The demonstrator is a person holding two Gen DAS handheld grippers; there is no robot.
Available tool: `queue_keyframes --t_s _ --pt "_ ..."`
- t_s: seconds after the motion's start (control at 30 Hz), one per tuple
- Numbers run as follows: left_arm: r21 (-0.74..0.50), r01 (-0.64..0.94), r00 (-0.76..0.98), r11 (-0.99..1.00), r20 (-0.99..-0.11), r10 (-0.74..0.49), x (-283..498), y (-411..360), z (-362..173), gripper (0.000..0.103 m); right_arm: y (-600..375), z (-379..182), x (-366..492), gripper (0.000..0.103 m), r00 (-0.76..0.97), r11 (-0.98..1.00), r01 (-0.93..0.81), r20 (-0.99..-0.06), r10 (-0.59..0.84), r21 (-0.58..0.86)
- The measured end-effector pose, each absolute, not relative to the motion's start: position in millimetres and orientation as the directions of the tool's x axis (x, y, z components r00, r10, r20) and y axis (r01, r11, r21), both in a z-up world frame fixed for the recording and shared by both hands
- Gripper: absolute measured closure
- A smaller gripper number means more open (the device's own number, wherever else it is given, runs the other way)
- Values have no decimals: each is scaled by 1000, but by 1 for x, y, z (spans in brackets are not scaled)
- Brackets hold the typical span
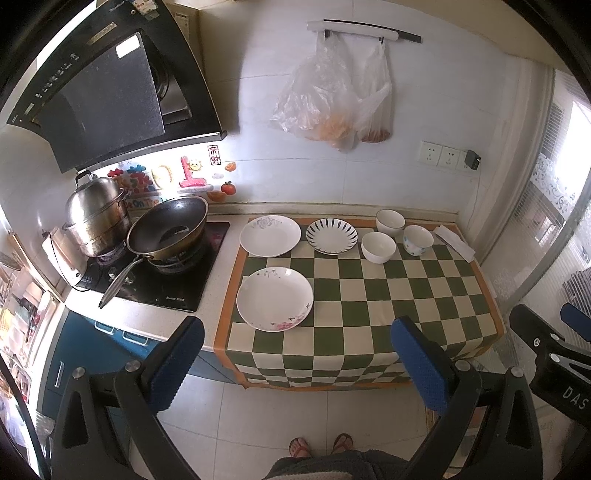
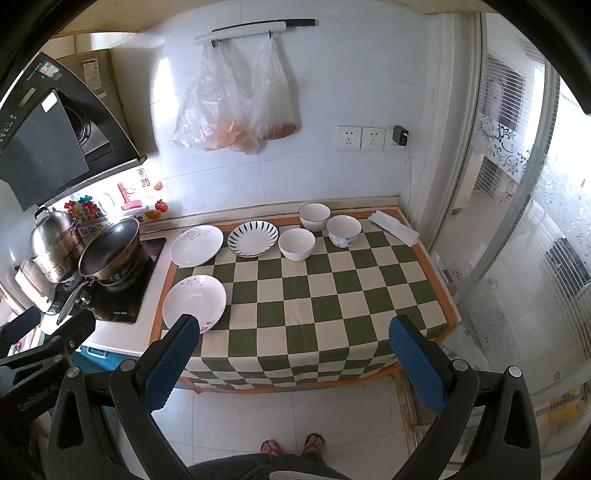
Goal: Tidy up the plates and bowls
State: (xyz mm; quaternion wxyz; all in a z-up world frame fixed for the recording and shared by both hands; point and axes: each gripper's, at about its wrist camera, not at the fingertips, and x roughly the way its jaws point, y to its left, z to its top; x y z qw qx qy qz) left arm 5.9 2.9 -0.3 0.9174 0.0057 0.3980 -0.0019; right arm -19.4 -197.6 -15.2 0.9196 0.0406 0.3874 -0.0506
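A dark round wok [image 1: 168, 227] sits on the black glass stove [image 1: 155, 280] beside a tall steel steamer pot [image 1: 96, 216]. Two clear plastic bags [image 1: 332, 96], holding what may be orange food, hang from a wall rail [image 1: 354, 28].

Glossy white ceramic on the front plate [image 1: 274, 298], same glaze on the striped plate [image 1: 332, 236] and the plain bowl [image 1: 378, 247]. The checkered cloth [image 1: 369, 306] over the desk looks matt and smooth. Polished steel on the steamer pot [image 1: 96, 216], a dark, dull inside on the wok [image 1: 168, 229]. Thin, crinkled clear plastic bags [image 1: 332, 92] hang on shiny wall tiles. Left gripper [image 1: 295, 363] pads [image 1: 424, 363] are blue, dimpled rubber on matt black plastic.
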Motion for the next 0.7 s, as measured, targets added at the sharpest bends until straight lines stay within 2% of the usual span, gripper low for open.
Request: queue_keyframes --t_s 0.7 --pt "5 5 679 1000 -734 0 2 0 -3 0 -200 -18 -16 0 694 992 118 -718 -56 37"
